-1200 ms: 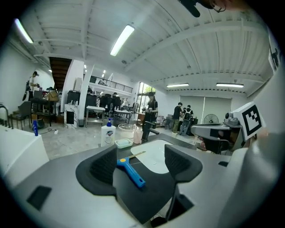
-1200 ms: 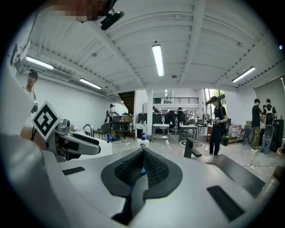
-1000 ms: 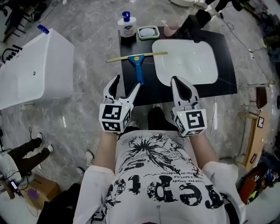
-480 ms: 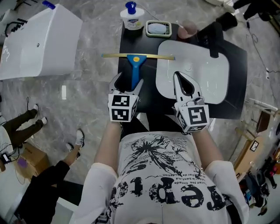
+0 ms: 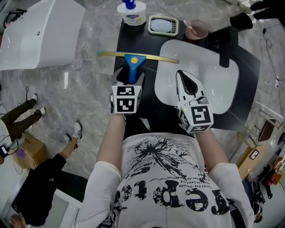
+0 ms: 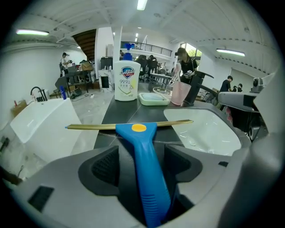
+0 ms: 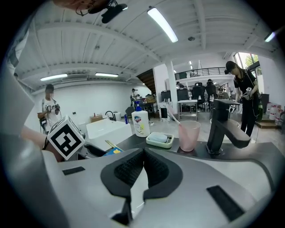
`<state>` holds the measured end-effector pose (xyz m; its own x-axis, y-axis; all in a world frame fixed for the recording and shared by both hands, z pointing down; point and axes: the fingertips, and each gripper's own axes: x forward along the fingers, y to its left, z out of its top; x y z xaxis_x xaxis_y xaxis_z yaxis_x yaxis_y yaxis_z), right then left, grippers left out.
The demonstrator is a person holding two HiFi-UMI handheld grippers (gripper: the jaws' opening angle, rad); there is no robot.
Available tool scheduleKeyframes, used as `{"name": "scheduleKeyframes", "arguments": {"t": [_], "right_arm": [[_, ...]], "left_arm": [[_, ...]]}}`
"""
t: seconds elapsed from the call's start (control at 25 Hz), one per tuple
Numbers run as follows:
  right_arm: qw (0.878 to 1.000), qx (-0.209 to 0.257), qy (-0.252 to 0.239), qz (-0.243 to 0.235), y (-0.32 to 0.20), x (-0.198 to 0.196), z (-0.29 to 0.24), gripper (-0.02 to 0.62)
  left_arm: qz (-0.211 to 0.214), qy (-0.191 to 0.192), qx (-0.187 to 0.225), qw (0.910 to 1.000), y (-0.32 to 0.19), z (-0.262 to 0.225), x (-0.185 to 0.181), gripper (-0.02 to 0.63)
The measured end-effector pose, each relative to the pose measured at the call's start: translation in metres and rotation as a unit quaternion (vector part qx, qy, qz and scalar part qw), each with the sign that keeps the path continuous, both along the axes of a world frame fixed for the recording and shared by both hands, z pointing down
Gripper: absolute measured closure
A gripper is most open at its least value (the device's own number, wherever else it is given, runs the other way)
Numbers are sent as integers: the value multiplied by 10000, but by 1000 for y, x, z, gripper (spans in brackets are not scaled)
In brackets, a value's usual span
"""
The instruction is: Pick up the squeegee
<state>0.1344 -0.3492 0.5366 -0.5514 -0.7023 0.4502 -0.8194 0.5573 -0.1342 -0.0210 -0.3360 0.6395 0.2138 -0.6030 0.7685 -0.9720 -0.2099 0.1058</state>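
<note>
Over the near left part of the black desk [image 5: 149, 104], the left tongs [image 5: 129, 75] stand partly open astride the squeegee [image 5: 132, 61]. Its blue handle runs between the two jaws, and a narrow gap shows on each side of it, so the pads are not pressing it. The squeegee lies flat on the desk with the handle pointing back toward the person. Its yellow blade lies crosswise just beyond the jaw tips. The blade's left end overhangs the desk's left edge, above the marble floor [image 5: 89, 89], and its right end reaches the rim of the white basin [image 5: 218, 89].

The right tongs [image 5: 181, 75] hang over the basin's left part, well apart from the squeegee. Their jaws meet at the tips and there is nothing between them.

Along the far edge of the desk stand a soap bottle [image 5: 132, 11], a green soap dish [image 5: 163, 24] and a pink cup [image 5: 198, 29], in that order from left to right. A black tap [image 5: 227, 44] stands behind the basin. On the floor to the left of the desk is a white tub [image 5: 40, 31].
</note>
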Motion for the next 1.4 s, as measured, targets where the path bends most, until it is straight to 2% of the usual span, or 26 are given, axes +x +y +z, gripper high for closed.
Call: {"name": "scheduleKeyframes", "arguments": {"t": [0.12, 0.32, 0.36, 0.44, 0.48, 0.76, 0.96, 1.2, 1.4], "right_arm": [[9999, -107, -24, 32, -4, 5, 5, 580], [9997, -222, 20, -39, -6, 9, 13, 580], [9997, -241, 25, -57, -6, 9, 13, 580], [9996, -268, 8, -83, -6, 8, 11, 580], [9996, -265, -7, -91, -6, 8, 11, 580], [9997, -185, -90, -89, -4, 11, -4, 580], [9999, -25, -72, -75, 5, 11, -21, 580], [9996, 254, -72, 142, 11, 19, -52, 580], [9976, 667, 21, 181, 13, 18, -88, 580]], "left_arm": [[-187, -133, -39, 9997, -3, 6, -1, 286], [-406, -217, -6, 9989, -7, 7, -4, 339], [-419, -243, -23, 9988, -7, 7, -4, 359], [-478, -293, -16, 9984, -7, 7, -2, 450], [-530, -304, 10, 9981, -7, 7, -1, 468], [-654, -175, 4, 9977, -2, 1, 2, 469], [-635, -89, 170, 9978, 11, -16, 7, 469], [-496, 18, 736, 9961, 6, -67, 5, 468], [-377, 71, 1314, 9906, -2, -123, -4, 468]]}}
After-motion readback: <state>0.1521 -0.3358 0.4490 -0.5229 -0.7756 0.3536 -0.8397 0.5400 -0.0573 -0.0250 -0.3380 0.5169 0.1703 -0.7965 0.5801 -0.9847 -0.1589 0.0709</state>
